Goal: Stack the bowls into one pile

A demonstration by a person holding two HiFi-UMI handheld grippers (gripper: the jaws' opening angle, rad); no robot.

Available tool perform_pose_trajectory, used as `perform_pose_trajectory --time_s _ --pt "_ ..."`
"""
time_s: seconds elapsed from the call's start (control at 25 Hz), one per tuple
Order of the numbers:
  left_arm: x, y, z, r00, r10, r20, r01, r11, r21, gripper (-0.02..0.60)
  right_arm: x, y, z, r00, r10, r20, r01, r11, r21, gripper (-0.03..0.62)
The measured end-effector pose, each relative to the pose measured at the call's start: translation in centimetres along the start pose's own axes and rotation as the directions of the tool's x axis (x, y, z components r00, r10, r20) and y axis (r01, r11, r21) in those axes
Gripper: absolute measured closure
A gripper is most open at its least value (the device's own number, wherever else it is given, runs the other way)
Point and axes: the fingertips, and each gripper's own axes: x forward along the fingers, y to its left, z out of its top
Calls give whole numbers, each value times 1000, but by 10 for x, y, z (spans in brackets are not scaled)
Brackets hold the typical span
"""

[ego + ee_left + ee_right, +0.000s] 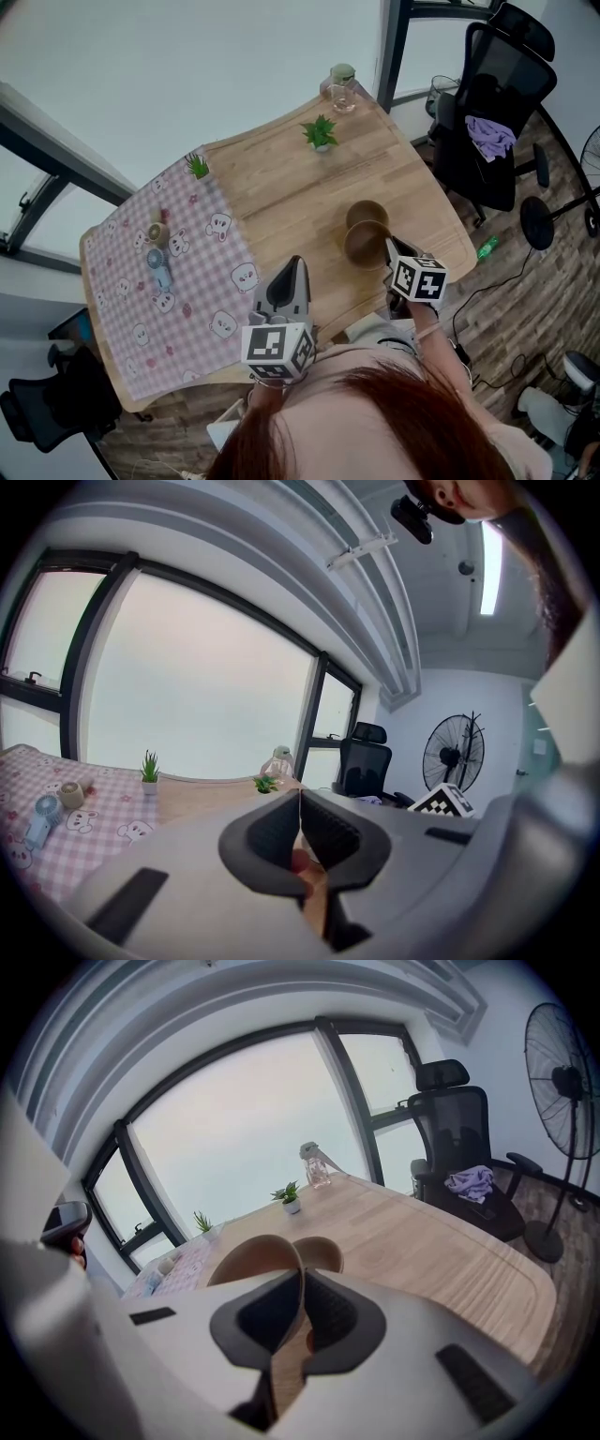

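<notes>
**Bowl gripped, stack yet to be made.** On a wooden tabletop [281,187], right of centre in the head view, the near bowl [366,246] is seen close against the far bowl [367,214], which lies just above it in the frame. The right tool [389,247] is clenched on the near bowl's rim. In the right gripper view the thin wall is pinched between its jaws, and the far bowl is glimpsed just behind. Whether the gripped bowl has been lifted clear of the wood cannot be told.

The left tool [294,264] is held low in the centre of the frame, over the lower part of the tabletop and well apart from both bowls. Its jaws are pressed together and nothing is grasped.

A pink checked cloth [187,281] is spread across the left of the tabletop. A potted plant [320,133] and a glass bottle [342,87] are set toward the top of the frame.

The step in hand is judged to be the bringing of the gripped bowl to its partner. The next move would call for the bowl to be raised above the far bowl's rim and centred over it. It would then be lowered until nested, and only then released. If tilted on entry, it could be left riding on the rim.
</notes>
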Motion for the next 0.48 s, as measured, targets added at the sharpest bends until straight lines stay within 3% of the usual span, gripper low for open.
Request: perform_pose_trajectory --time_s 0.48 --pt "10 1 -1 1000 25 0 -25 1000 -7 571 11 -8 18 1000 9 0 -9 999 -39 577"
